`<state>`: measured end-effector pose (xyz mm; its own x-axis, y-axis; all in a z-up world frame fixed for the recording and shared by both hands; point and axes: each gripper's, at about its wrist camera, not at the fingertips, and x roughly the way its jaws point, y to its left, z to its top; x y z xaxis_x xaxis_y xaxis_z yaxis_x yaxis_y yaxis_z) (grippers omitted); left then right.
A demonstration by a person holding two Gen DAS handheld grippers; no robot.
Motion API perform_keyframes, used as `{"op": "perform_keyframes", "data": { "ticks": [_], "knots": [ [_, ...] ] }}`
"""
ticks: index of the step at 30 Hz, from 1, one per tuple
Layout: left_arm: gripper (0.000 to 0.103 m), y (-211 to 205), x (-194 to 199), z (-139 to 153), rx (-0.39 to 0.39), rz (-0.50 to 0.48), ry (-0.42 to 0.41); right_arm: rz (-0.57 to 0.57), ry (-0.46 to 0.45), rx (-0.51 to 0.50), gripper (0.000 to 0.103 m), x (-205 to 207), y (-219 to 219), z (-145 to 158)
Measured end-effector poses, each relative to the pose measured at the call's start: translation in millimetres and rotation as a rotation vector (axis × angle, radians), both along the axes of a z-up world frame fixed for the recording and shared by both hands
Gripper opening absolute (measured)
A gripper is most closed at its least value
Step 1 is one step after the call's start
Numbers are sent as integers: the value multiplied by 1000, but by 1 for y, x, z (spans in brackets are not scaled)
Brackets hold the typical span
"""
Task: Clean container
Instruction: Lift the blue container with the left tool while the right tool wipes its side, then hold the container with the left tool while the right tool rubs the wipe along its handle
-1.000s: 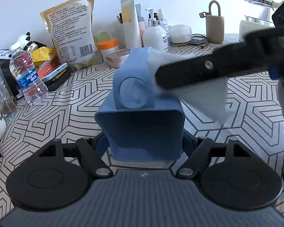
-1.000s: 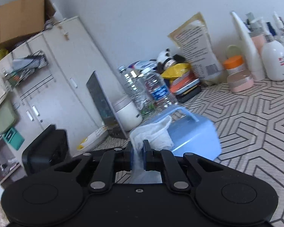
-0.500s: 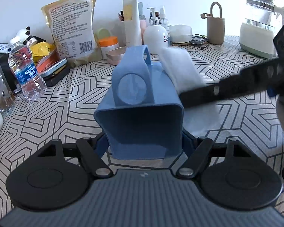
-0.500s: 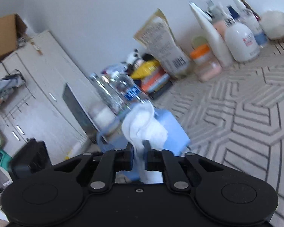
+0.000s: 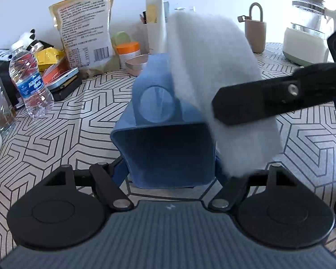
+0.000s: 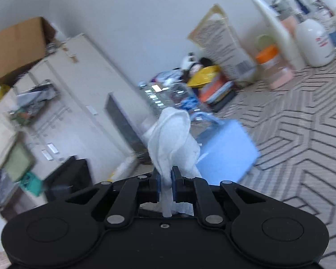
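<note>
A blue plastic container (image 5: 165, 134) with a loop handle lies on its side on the patterned table. My left gripper (image 5: 168, 174) is shut on its base end. My right gripper (image 6: 165, 179) is shut on a white cloth (image 6: 174, 139). In the left wrist view the cloth (image 5: 215, 78) is blurred and lies against the container's right side and top, with the right gripper's finger (image 5: 268, 98) reaching in from the right. In the right wrist view the container (image 6: 226, 152) sits just beyond the cloth.
Along the back wall stand a water bottle (image 5: 31, 87), a food bag (image 5: 85, 31), an orange-lidded jar (image 5: 127, 51), a white tube (image 5: 155, 20), a beige holder (image 5: 255, 31) and a kettle (image 5: 306, 27). A white cabinet (image 6: 62, 103) stands left of the table.
The right gripper has swept the cloth from the container's right side up over its top and nearer the left camera. The container stays held in the left gripper.
</note>
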<state>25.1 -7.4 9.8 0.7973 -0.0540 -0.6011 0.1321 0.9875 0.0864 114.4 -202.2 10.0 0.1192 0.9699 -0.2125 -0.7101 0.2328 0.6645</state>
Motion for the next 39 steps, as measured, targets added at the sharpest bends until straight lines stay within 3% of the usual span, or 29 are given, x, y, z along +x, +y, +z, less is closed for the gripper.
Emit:
{"op": "perform_keyframes", "data": {
  "ticks": [4, 11, 24, 35, 39],
  "knots": [
    [75, 0, 0, 0, -1, -3, 0, 75, -43, -14, 14, -11, 13, 5],
    [75, 0, 0, 0, -8, -8, 3, -13, -21, -59, 10, -4, 5, 0],
    [74, 0, 0, 0, -13, -9, 4, -140, 36, -1, 14, 10, -18, -2],
    [74, 1, 1, 0, -18, -7, 6, -167, 72, -49, 17, 15, -15, -9],
    [74, 1, 2, 1, -18, -7, 6, -207, 69, -113, 17, 16, -14, -11]
  ]
}}
